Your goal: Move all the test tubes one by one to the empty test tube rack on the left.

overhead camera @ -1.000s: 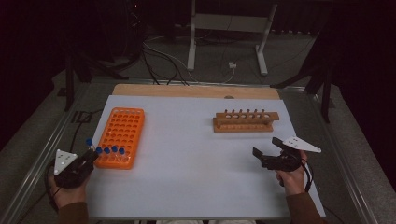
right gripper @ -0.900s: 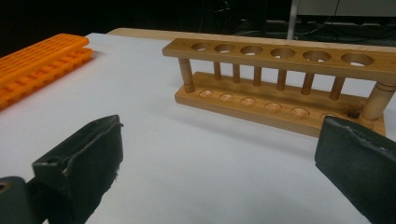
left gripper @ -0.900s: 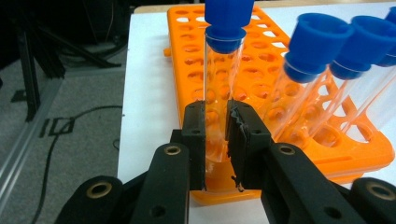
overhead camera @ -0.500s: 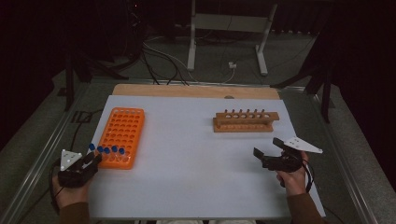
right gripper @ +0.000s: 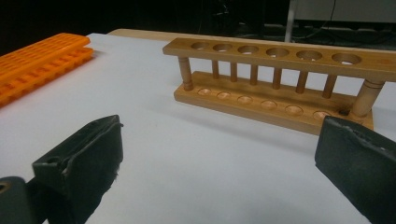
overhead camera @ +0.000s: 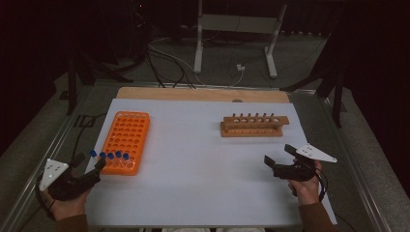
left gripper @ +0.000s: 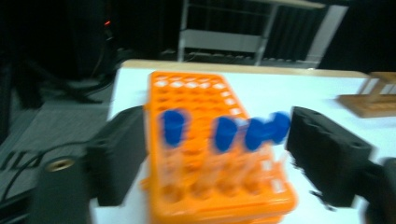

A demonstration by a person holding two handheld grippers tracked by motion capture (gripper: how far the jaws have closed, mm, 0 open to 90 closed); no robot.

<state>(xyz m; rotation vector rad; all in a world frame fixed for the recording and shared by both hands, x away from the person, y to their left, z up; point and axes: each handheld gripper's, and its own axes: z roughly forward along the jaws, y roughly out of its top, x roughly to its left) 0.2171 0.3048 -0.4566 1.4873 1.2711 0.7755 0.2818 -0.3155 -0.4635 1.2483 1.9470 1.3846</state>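
On the white rectangular table sheet (overhead camera: 193, 159), the orange plastic tube rack (overhead camera: 125, 141) lies at the left and the wooden tube rack (overhead camera: 254, 125) at the right, well apart from each other and the wooden one slightly farther back. Four blue-capped clear tubes (overhead camera: 110, 156) stand in a row in the orange rack's near end. The left gripper (overhead camera: 92, 169) sits just before that near end at the sheet's left edge, and the right gripper (overhead camera: 278, 159) sits before the wooden rack, near the right edge.

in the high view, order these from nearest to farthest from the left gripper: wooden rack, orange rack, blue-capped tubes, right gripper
1. blue-capped tubes, in the orange rack's near row, just ahead of the left gripper.
2. orange rack, stretching away behind those tubes on the table's left.
3. right gripper, across the table near its right front.
4. wooden rack, right of centre and further back.
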